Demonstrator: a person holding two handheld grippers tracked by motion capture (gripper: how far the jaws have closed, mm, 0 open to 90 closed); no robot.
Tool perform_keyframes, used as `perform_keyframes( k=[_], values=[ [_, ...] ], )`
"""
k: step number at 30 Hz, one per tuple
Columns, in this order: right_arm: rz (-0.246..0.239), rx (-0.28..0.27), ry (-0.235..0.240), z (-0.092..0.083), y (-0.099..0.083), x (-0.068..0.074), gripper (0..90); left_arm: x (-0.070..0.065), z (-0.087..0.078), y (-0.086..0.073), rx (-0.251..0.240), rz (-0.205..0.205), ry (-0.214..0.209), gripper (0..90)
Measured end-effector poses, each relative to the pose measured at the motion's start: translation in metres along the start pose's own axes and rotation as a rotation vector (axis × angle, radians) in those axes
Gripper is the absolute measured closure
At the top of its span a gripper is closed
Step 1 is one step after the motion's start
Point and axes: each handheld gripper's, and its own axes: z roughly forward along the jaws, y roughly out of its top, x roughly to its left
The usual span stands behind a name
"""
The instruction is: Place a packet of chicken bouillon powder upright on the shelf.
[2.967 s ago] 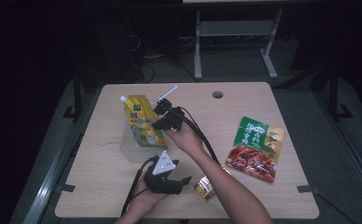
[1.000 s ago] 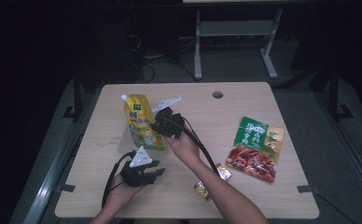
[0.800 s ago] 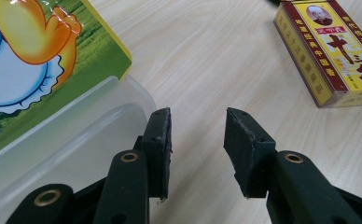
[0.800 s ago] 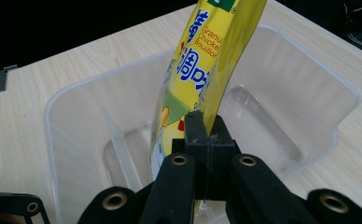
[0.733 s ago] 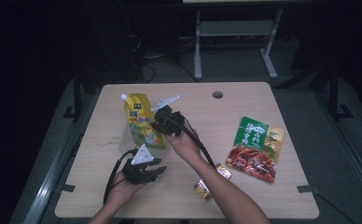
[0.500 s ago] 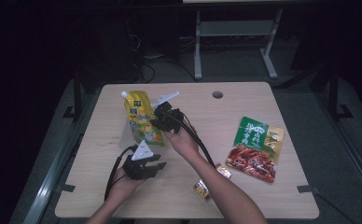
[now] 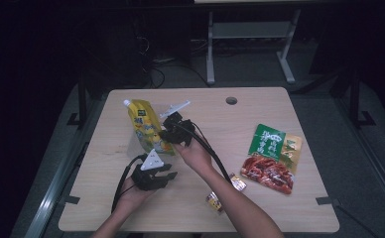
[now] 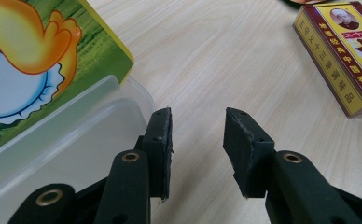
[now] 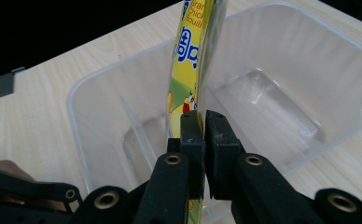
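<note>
Right gripper view: right hand-held gripper (image 9: 203, 122) clamps pouch (image 9: 191, 70) edge, upright inside clear tub (image 9: 90, 88). Left hand-held gripper (image 8: 198, 140) parted, empty, beside tub. Risk: thin edge-grip slips; pouch topples, tub shifts.

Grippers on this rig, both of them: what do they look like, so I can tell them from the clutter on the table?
Each is a black two-jaw claw: the left gripper and the right gripper have flat, worn black pads on black linkage arms with brass-coloured pivot rings. In the high view each carries a pale grey three-cornered plate and trails a black cable. The forearms are bare, with no sleeves in view.
</note>
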Motion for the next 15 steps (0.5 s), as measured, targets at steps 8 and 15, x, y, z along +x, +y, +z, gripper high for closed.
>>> perform_keyframes(
  k=[8,15],
  values=[
    [0.006,0.001,-0.039,0.007,-0.003,0.002,89.7,0.0,0.003,0.0,-0.007,-0.007,-0.008,62.3],
    [-0.033,-0.006,-0.053,0.012,-0.017,0.003,89.9,0.003,0.001,0.0,-0.006,-0.001,0.0,61.4]
  ],
)
